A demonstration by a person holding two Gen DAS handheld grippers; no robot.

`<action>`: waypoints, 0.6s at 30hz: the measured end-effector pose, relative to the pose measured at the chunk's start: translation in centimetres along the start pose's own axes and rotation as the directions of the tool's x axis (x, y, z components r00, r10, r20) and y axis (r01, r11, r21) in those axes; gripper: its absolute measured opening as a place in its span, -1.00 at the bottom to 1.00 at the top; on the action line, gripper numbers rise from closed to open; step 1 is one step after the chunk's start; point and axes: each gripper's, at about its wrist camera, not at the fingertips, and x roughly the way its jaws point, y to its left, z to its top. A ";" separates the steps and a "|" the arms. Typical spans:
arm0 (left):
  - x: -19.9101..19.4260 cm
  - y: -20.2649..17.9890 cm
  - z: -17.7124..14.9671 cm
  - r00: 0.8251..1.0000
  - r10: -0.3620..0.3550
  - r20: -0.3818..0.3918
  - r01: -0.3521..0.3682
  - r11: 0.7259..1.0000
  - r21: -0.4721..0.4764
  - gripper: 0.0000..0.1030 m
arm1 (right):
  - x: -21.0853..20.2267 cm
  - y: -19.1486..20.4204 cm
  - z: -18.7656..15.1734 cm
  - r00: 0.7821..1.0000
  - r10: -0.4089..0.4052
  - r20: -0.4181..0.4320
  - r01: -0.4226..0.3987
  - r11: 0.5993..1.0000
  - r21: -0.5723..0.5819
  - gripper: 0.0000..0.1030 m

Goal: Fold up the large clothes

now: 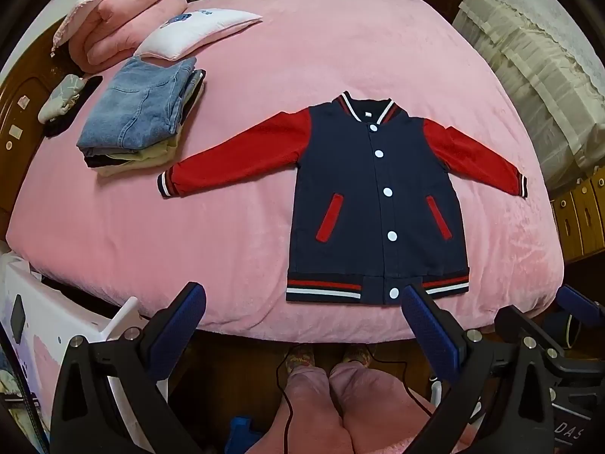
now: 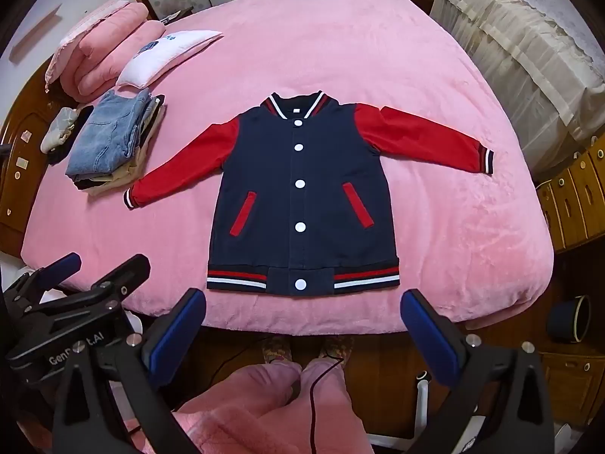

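Note:
A navy varsity jacket [image 1: 374, 204] with red sleeves and white snap buttons lies flat, front up, on the pink bed [image 1: 264, 56], both sleeves spread out. It also shows in the right wrist view [image 2: 302, 196]. My left gripper [image 1: 302, 299] is open and empty, held off the near bed edge below the jacket's striped hem. My right gripper [image 2: 302, 302] is open and empty, also just off the near edge below the hem. The right gripper shows at the right edge of the left wrist view [image 1: 578, 302]; the left gripper shows at the left of the right wrist view [image 2: 98, 268].
A stack of folded clothes with jeans on top [image 1: 140, 113] lies at the bed's left. Behind it are a white pillow [image 1: 196, 32] and a folded pink quilt [image 1: 124, 19]. A lace-covered piece of furniture [image 1: 537, 68] stands at the right. A wooden headboard [image 1: 19, 113] is on the left.

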 end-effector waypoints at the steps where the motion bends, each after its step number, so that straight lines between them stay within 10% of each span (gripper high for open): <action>1: 0.1 0.0 0.0 1.000 0.000 -0.003 0.000 1.000 0.001 0.98 | 0.0 0.0 0.0 1.000 -0.003 -0.004 0.003 1.000 -0.001 1.00; 18: -0.6 0.1 0.5 1.000 0.003 0.017 -0.003 1.000 -0.003 0.98 | -0.3 0.2 0.0 1.000 -0.010 0.004 0.010 1.000 -0.005 1.00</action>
